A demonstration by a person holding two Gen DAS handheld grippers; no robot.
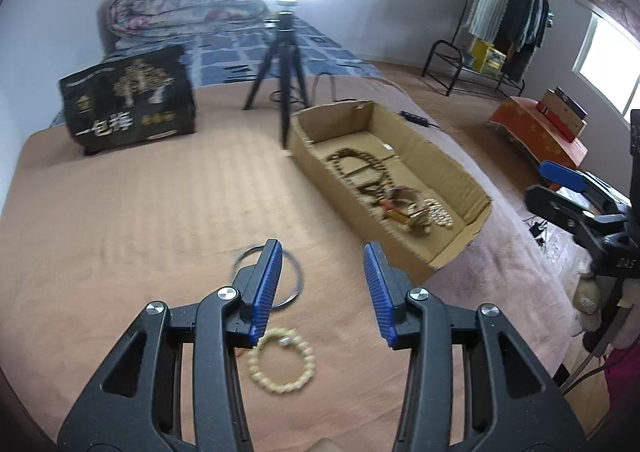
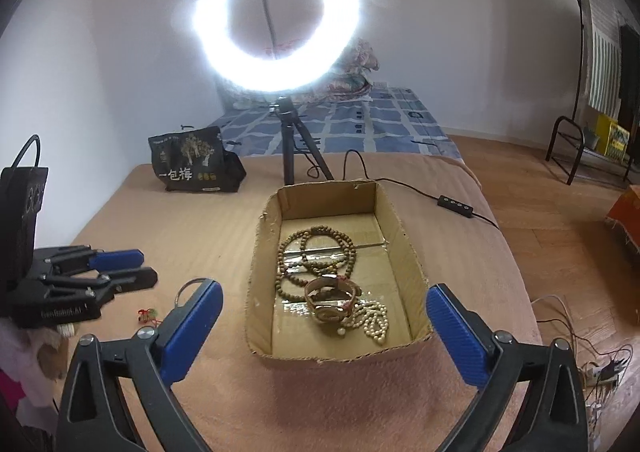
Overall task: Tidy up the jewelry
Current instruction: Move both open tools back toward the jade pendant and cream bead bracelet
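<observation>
Our left gripper [image 1: 322, 288] and right gripper [image 2: 324, 336] fingers spread, empty; cream bead bracelet [image 1: 281, 361], blurry, probably pearl-like, near the cardboard box [image 1: 460, 172].

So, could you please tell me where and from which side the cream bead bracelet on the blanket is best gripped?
The cream bead bracelet lies flat as an open loop on the blanket. Probably best to come straight down with the open left hand-held gripper, one finger inside the loop and one outside, pinching the bare far-right arc, away from the metal bangle.
</observation>
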